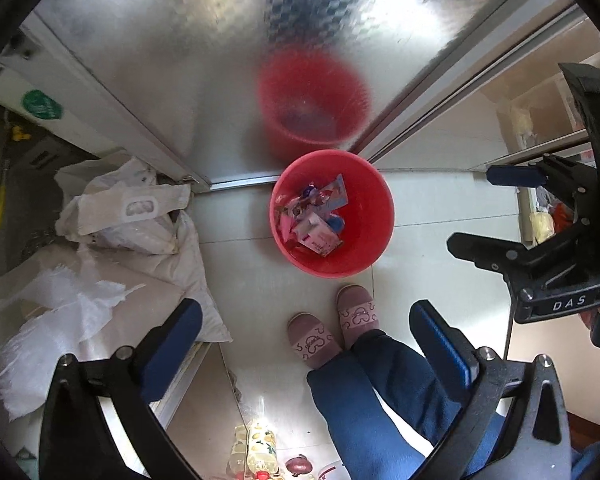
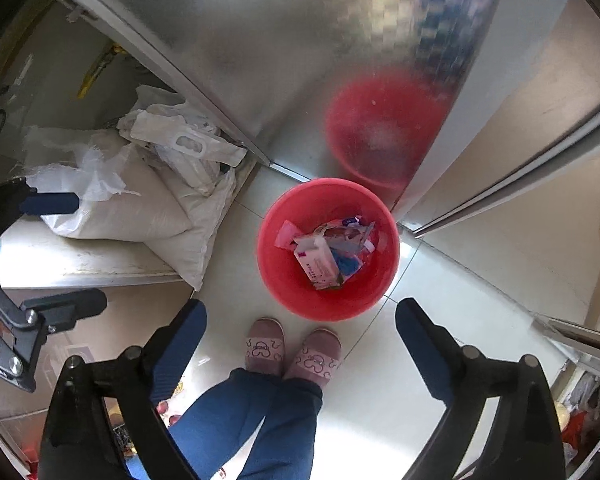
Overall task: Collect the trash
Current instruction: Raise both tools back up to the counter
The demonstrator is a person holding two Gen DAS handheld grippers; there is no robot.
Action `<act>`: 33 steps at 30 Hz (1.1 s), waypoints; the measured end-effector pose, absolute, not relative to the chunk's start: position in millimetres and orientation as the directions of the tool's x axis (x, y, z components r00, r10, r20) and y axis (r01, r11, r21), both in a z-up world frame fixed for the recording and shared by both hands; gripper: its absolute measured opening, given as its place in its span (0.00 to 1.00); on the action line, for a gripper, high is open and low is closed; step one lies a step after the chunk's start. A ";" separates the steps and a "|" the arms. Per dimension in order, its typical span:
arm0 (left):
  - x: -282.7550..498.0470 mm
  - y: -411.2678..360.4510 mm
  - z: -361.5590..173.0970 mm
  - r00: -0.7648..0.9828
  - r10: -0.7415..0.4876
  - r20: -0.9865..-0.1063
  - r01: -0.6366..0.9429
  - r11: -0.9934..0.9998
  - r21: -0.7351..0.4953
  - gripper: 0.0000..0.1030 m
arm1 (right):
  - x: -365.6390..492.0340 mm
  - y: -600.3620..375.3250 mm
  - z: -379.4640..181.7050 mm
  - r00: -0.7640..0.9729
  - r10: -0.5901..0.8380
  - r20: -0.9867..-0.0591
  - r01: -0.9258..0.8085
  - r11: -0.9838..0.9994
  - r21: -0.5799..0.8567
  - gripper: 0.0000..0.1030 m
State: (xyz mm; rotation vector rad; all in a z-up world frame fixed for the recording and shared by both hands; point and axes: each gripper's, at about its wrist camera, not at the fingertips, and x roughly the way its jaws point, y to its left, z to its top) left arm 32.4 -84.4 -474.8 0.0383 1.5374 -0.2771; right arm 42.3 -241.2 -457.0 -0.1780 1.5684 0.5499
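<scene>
The task looks almost finished, as far as I can judge: the trash (image 1: pixel 314 220) already lies inside the red bin (image 1: pixel 364 240), and neither tool carries anything. The left tool (image 1: pixel 306 330) is open, its blue pads wide apart, and it hovers high above the floor (image 1: pixel 420 216) near the person's pink slippers (image 1: pixel 332 326). The right tool (image 2: pixel 300 330) is also open and empty, at about the same height, and it looks down on the same bin.

In the bin I see a white and pink carton (image 2: pixel 318 264), some colourful wrappers and a small blue piece (I cannot tell what it is). The bin stands on the floor tiles, just beside a shiny metal door (image 1: pixel 180 60) that shows its blurred red reflection.

To the left, white sacks and a plastic bag (image 1: pixel 128 216) are piled on a low ledge. Whether they count as trash is not clear. If not, little remains to collect here.
</scene>
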 end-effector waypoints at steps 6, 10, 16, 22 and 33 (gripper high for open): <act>17.7 -81.2 -410.5 0.050 -0.129 -0.990 0.177 0.977 -0.119 1.00 | 34.3 -247.2 -391.7 -0.062 0.214 -0.975 -0.453 0.864 0.219 0.99; 10.7 -76.4 -354.2 0.087 -0.151 -0.985 0.153 0.979 -0.137 1.00 | 30.2 -245.9 -331.7 -0.009 0.215 -0.977 -0.482 0.855 0.193 0.99; 4.1 -77.9 -268.3 0.177 -0.085 -0.981 0.160 0.985 -0.057 1.00 | 32.4 -237.7 -251.8 0.062 0.260 -0.964 -0.519 0.833 0.191 0.99; 3.3 -71.9 -198.0 0.266 -0.047 -0.963 0.164 0.986 -0.003 1.00 | 37.5 -221.0 -192.1 0.119 0.298 -0.947 -0.566 0.804 0.182 0.99; 42.9 -35.3 -138.8 0.360 -0.001 -0.933 0.110 0.993 0.041 1.00 | 91.8 -190.4 -136.1 0.259 0.298 -0.919 -0.619 0.781 0.079 0.99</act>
